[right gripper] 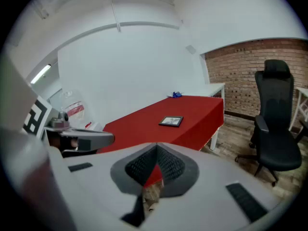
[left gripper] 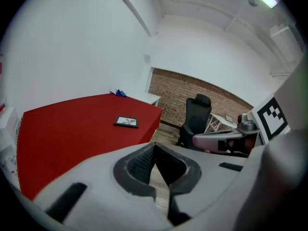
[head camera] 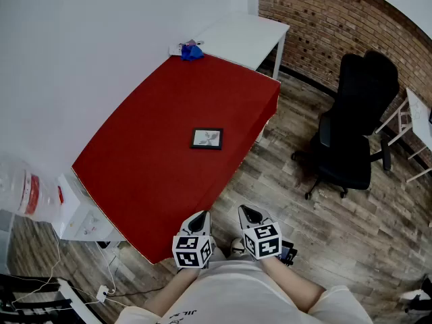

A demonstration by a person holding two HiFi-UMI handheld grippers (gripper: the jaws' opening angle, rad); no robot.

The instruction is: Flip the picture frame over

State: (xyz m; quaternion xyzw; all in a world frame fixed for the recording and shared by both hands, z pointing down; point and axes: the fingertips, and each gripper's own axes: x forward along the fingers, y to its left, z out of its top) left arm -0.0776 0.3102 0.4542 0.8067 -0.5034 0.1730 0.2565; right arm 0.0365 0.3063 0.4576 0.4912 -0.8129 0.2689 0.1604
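A small black picture frame (head camera: 206, 138) lies flat, picture side up, near the right edge of the red table (head camera: 155, 147). Both grippers hang close to the person's body, off the table's near corner and well short of the frame. My left gripper (head camera: 200, 217) is shut with nothing between its jaws. My right gripper (head camera: 250, 213) stands beside it, its jaws also meeting at the tips and empty. The left gripper view shows the picture frame (left gripper: 126, 121) far ahead, beyond the left gripper (left gripper: 155, 150). In the right gripper view the picture frame (right gripper: 171, 121) also lies ahead of the right gripper (right gripper: 156, 150).
A black office chair (head camera: 351, 127) stands on the wooden floor right of the table. A white table (head camera: 246, 36) adjoins the red table's far end, with a blue object (head camera: 192, 51) at the join. A water bottle (head camera: 23, 191) and a white unit sit at the left.
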